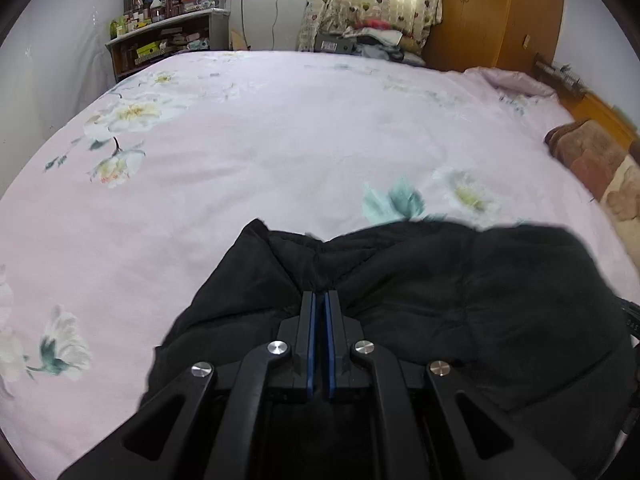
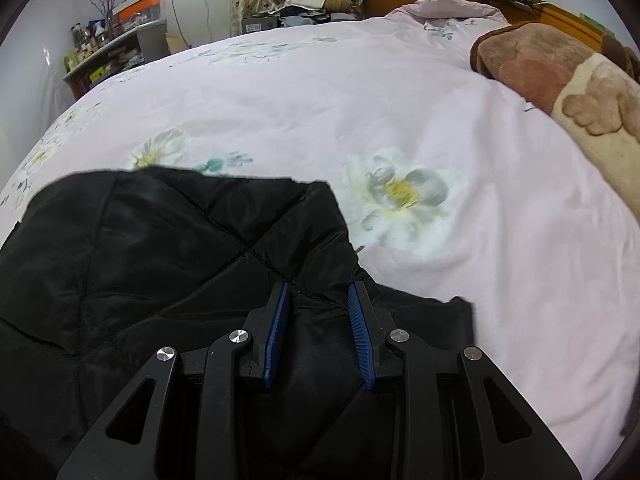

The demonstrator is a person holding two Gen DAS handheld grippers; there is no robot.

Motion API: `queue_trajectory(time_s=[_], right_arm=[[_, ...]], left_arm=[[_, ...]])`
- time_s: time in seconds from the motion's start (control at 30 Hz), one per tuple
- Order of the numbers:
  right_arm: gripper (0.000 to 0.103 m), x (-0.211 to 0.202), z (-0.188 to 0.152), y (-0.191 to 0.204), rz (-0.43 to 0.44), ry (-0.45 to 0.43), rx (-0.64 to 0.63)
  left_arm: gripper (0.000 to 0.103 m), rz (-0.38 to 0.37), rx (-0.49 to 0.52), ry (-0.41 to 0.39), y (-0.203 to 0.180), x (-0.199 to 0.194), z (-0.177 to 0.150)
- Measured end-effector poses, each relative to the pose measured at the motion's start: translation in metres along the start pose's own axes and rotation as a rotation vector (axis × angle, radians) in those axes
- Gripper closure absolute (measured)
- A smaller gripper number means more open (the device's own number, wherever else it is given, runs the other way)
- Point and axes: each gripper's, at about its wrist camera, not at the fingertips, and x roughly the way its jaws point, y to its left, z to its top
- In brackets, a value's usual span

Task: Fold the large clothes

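A black quilted jacket lies on the pink floral bedsheet, at the near edge of the bed. My left gripper is shut on a pinched fold of the jacket, which bunches up at its fingertips. In the right wrist view the jacket fills the lower left. My right gripper has its jaws apart with jacket fabric lying between the blue pads. The fabric there is not pinched.
A brown and cream plush blanket lies along the right side of the bed, with a pink pillow beyond it. A cluttered shelf, a curtained window and a wooden wardrobe stand behind the bed.
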Motion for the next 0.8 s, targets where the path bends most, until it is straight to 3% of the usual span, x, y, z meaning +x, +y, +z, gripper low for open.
queue_trajectory(time_s=[0.17,0.27,0.33,0.4,0.63,0.8], right_arm=[[0.072,-0.072,-0.004,-0.011,0.063,-0.122,0.03],[0.072,-0.103,-0.031,-0.007,0.097,-0.144,0.022],[0.072,-0.092,-0.05,-0.003,0.105,-0.075,0.008],[0.073,-0.068,-0.064,-0.002,0.091,-0.005,0.0],[0.073,-0.052,-0.061,0.008,0.037,0.022,-0.006],[0.073,-0.094,-0.058,0.007,0.044,-0.034,0.011]], left_arm=[[0.097,-0.071,-0.01,-0.115,0.015,-0.068,-0.013],[0.097,-0.077,-0.023,-0.098,0.027,-0.078,-0.042],[0.097,-0.072,-0.043,-0.037,0.033,-0.063,-0.062],[0.097,-0.095,-0.06,-0.026,0.036,-0.053,-0.071],[0.097,-0.042,-0.057,0.004,0.025,-0.051,-0.065],[0.097,-0.004,-0.036,-0.017,0.02,-0.084,-0.062]])
